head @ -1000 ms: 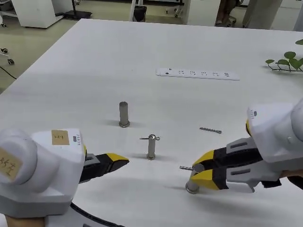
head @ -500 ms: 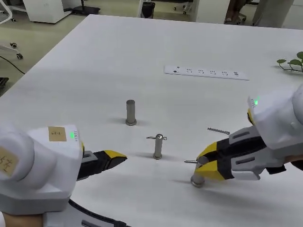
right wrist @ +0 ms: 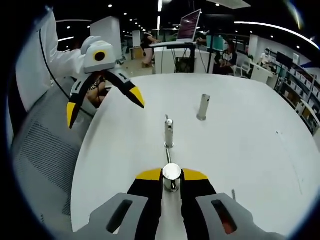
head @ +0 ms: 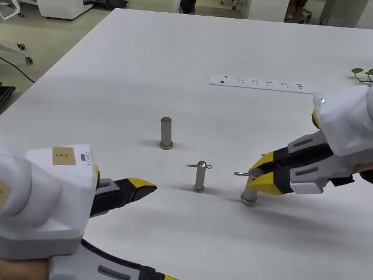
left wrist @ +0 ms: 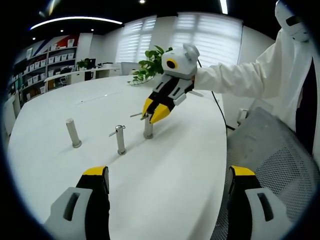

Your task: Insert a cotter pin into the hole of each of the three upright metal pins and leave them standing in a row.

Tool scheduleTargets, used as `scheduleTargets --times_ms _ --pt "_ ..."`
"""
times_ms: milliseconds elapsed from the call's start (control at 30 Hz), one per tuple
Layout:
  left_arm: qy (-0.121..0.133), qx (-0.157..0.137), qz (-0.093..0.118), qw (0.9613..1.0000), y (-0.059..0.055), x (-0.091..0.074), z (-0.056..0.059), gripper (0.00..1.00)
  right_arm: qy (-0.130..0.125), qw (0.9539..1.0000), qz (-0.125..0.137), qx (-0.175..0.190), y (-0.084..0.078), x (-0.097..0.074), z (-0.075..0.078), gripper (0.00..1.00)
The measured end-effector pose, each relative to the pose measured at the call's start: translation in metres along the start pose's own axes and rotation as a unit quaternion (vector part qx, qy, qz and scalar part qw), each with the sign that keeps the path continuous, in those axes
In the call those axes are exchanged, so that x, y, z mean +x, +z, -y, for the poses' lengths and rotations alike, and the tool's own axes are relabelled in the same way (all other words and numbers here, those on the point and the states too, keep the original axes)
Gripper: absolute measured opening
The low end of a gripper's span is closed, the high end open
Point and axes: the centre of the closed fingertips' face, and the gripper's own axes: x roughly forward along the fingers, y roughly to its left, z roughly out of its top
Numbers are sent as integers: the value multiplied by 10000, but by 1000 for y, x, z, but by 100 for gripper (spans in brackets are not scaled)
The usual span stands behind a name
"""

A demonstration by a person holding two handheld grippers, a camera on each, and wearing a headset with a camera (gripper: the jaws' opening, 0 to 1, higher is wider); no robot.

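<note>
Steel row: three upright metal pins stand on my white table (head: 87, 93) along a slant, with the far pin (head: 166, 133) at 10 o'clock, the middle pin (head: 200, 178) at centre and the near pin (head: 249, 197) at 4 o'clock, each well apart from the next.
Cotter pin (head: 240, 174): thin bright wire at the near pin's head, its free end poking out toward 9 o'clock in the head view; my jaws hide how far it sits through the hole.
Right gripper (head: 262, 175): jaws drawn close, one on each side of the near pin's head in the right gripper view; I judge them pinched on the cotter pin's looped end, though the contact itself is hidden.
Left gripper (left wrist: 168, 172): jaws spread wide, holding nothing, at 9 o'clock of the middle pin and clear of the row.
Handling: I judge the wire light, springy and easily bent, so it wants a hold at the loop and a straight push; the pins look stiff but narrow-footed, likely to tip under a sideways shove.
Looks: dull grey cylinders with flared feet; the middle pin carries a seated cotter pin (head: 197, 166) crosswise near its top; the far pin is bare.
Progress: one pinned, one in hand, one to go, by my reading.
</note>
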Motion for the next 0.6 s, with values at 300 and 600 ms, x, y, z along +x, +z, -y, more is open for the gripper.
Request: scheduleTargets --times_ms 300,600 --pt "-28 -73 -13 10000 -2 2 0 99 64 9999 91 77 1 4 3 8" --pt "8 -60 -81 9999 -6 3 2 99 87 9999 92 43 0 6 7 8"
